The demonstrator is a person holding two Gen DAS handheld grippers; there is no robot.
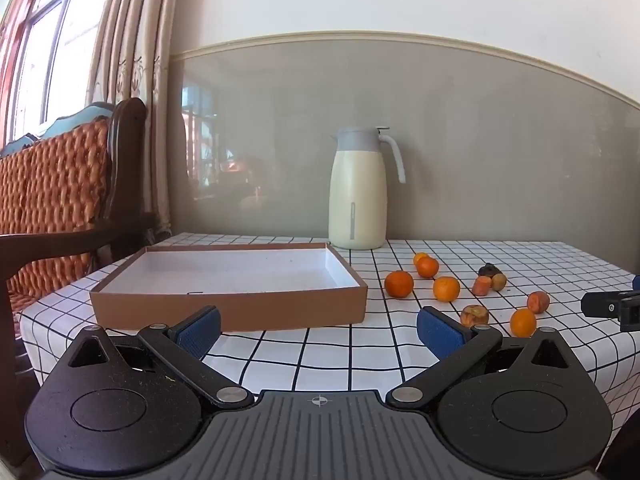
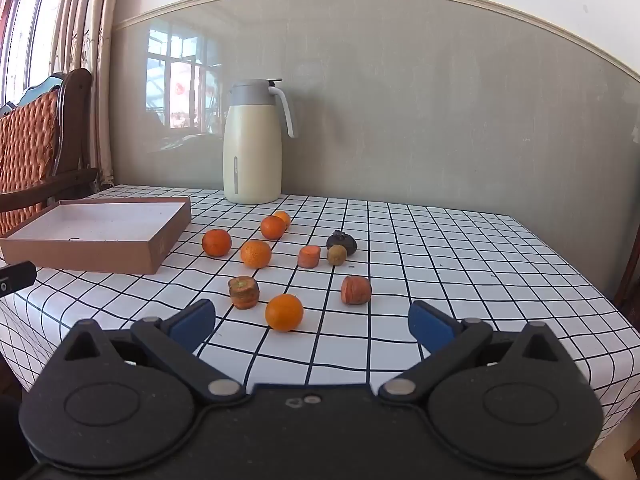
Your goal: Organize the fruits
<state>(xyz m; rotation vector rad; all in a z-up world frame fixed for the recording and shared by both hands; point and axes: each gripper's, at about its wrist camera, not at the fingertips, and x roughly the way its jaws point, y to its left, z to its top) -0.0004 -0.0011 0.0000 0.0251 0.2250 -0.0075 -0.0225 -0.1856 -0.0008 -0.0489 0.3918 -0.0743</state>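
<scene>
Oranges (image 2: pixel 284 312) and carrot chunks (image 2: pixel 244 292) lie scattered right of the shallow box (image 2: pixel 160 246), its long axis running left-right, while both grippers (image 1: pixel 318 330) (image 2: pixel 312 322) hover spread wide, holding nothing.

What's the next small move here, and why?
Probably ease the right gripper forward around the nearest orange: its jaws are open, that orange lies just ahead between them, and the box holds no fruit yet.
</scene>
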